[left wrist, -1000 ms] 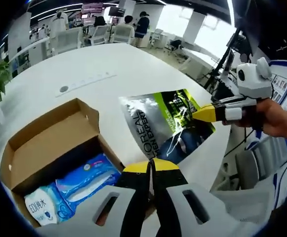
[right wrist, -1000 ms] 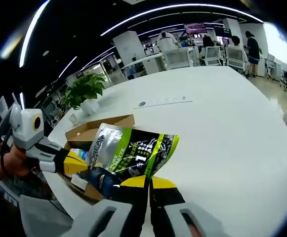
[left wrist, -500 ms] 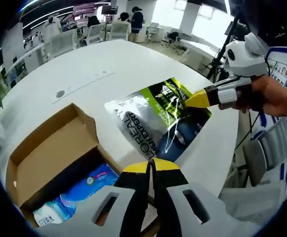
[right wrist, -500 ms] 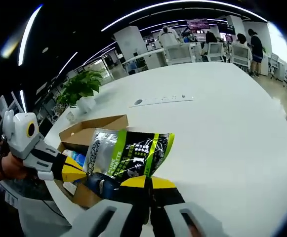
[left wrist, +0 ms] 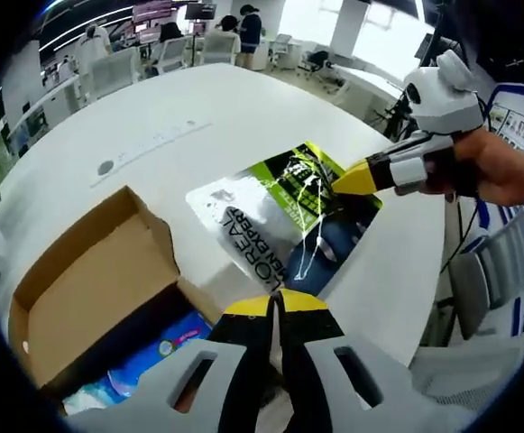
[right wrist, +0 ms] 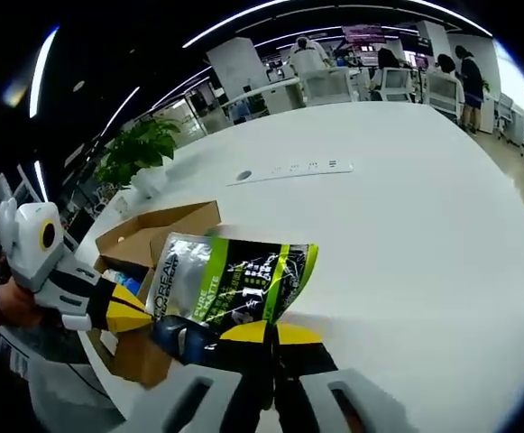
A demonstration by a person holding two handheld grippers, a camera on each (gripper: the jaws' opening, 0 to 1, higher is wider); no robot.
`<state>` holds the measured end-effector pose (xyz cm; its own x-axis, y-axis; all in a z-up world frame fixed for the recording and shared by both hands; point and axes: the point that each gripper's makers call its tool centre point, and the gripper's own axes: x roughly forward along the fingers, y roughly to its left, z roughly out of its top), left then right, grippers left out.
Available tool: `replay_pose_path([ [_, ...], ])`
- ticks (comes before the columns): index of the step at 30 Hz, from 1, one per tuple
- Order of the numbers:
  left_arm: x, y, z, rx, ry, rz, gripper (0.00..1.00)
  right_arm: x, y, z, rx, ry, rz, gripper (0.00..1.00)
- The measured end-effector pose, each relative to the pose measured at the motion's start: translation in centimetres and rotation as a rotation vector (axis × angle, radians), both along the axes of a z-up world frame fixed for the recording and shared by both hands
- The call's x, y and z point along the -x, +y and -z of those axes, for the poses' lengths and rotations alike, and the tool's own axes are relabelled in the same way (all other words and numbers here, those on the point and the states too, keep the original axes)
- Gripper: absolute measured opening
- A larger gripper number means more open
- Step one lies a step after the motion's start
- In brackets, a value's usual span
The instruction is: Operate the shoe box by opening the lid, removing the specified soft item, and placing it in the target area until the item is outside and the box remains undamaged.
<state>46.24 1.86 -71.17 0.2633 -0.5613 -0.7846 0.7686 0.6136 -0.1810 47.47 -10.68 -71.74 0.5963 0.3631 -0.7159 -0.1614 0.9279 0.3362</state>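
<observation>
A silver, green and black L'Oreal pouch (left wrist: pixel 275 221) hangs over the white table (left wrist: pixel 171 108), right of the open cardboard shoe box (left wrist: pixel 81 280). My left gripper (left wrist: pixel 276 303) is shut on the pouch's near dark end. My right gripper (left wrist: pixel 356 179) comes in from the right, shut on the green end. In the right gripper view the pouch (right wrist: pixel 230 281) is clamped in my right gripper (right wrist: pixel 271 332), with the left gripper (right wrist: pixel 124 314) pinching its dark end beside the box (right wrist: pixel 140 239). Blue wipe packs (left wrist: pixel 167 347) lie inside the box.
The table's edge (left wrist: pixel 424 262) runs close on the right, with a hand (left wrist: pixel 501 171) beyond it. A round port (left wrist: pixel 106 168) and a long strip (left wrist: pixel 167 142) sit in the tabletop. A potted plant (right wrist: pixel 140 144), chairs and people stand at the far side.
Both grippers have carried the pouch a little lower and further from the box, keeping their hold. Both cameras shifted with the hands; less of the box's inside shows in the left gripper view.
</observation>
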Motion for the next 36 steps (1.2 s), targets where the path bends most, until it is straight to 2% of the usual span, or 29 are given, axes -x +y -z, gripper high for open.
replay_pose_path([
  [11, -1.0, -0.2, 1.2, -0.025, 0.038, -0.036, 0.01, -1.1, -0.4, 1.5, 0.016, 0.025, -0.007, 0.0],
  [20, -1.5, -0.8, 2.0, -0.056, 0.042, -0.038, 0.02, -1.7, -1.2, 2.5, 0.026, 0.042, 0.002, 0.0],
  [24, -1.5, -0.8, 2.5, -0.048, 0.068, -0.052, 0.0, -2.1, -1.2, 2.8, -0.003, 0.048, 0.019, 0.0],
  [25, -1.5, -0.8, 2.5, -0.049, 0.066, -0.052, 0.0, -2.1, -1.6, 3.2, 0.033, 0.058, 0.017, 0.0],
  [28, -1.8, -0.9, 2.6, -0.058, 0.054, -0.048, 0.0, -2.3, -1.2, 3.6, 0.019, 0.06, 0.013, 0.0],
  [36, -1.7, -0.9, 2.4, -0.025, 0.061, -0.05, 0.0, -2.6, -0.8, 4.5, 0.014, 0.077, 0.02, 0.0],
])
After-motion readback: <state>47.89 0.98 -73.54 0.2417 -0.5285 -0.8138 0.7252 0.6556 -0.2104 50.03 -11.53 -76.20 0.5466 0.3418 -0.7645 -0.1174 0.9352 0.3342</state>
